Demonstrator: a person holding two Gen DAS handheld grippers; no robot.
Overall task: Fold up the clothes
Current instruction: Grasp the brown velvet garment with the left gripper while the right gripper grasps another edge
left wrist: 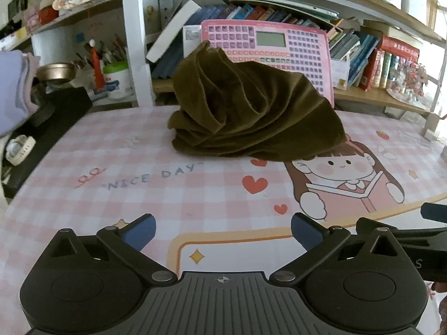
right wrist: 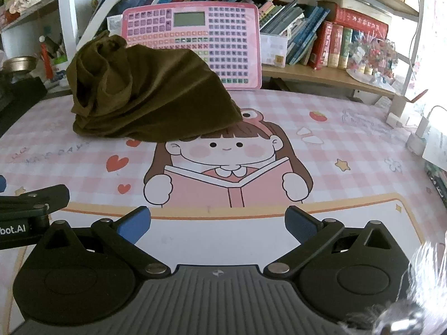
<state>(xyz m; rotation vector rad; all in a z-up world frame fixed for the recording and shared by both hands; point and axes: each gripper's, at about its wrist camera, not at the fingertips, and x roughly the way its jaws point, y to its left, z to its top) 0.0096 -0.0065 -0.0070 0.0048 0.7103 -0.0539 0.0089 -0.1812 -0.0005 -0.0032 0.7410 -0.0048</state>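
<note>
A: Left wrist view. Facing a cluttered bookshelf behind a pink checked desk mat. Showing olive-brown garment heaped at the far middle of the mat, leaning up against a pink keyboard toy. Left gripper hovering near the mat's front edge, fingers spread wide, gripping nothing, well apart from the cloth.

B: Advising on the step in hand, judged as the first approach: reaching for a loose outer edge rather than the bunched peak; pinching a single layer; pulling outward and low to spread the heap flat before any fold.

A: Noting limits. Hiding of hems, sleeves or collar inside the folds; garment type not determinable. Cropping of a sleeved arm at the left border.

B: Right wrist view. Showing the same shelf and mat, with the garment sitting far left, its lower edge overlapping the cartoon girl print. Right gripper likewise spread wide and empty, well apart from the cloth.

A: Noting a blurred pale object at lower right, not identifiable. Catching part of the other gripper at the left border.
</note>
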